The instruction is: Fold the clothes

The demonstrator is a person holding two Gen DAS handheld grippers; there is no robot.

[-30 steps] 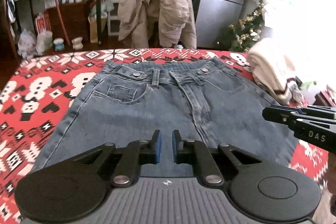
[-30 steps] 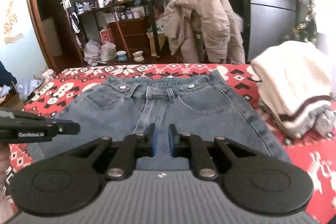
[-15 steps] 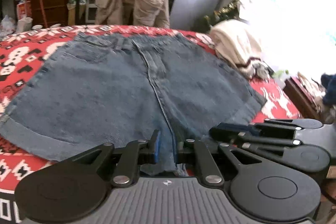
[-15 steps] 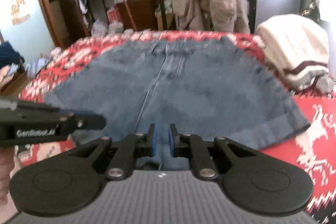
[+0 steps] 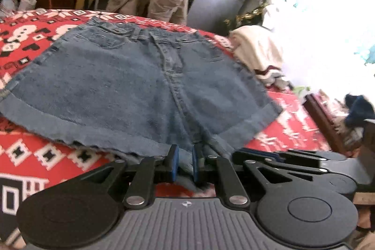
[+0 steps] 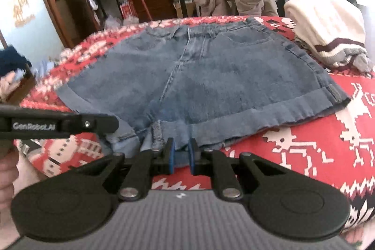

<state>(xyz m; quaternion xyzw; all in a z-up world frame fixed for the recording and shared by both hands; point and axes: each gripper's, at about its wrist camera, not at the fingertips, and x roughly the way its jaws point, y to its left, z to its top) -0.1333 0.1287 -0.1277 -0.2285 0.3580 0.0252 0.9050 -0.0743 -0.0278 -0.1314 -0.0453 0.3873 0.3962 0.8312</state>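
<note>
Since the denim shorts point(image 5: 131, 86) lie flat, thick and floppy, the doubled hem cuff looks the firmest hold; left gripper point(image 5: 185, 165) and right gripper point(image 6: 180, 157) hover there, narrowly parted, gripping nothing.

Both tongs point steeply downward, side by side. The left gripper point(image 5: 185, 164) and right gripper point(image 6: 180, 157) each show only a narrow gap between the pads.
</note>
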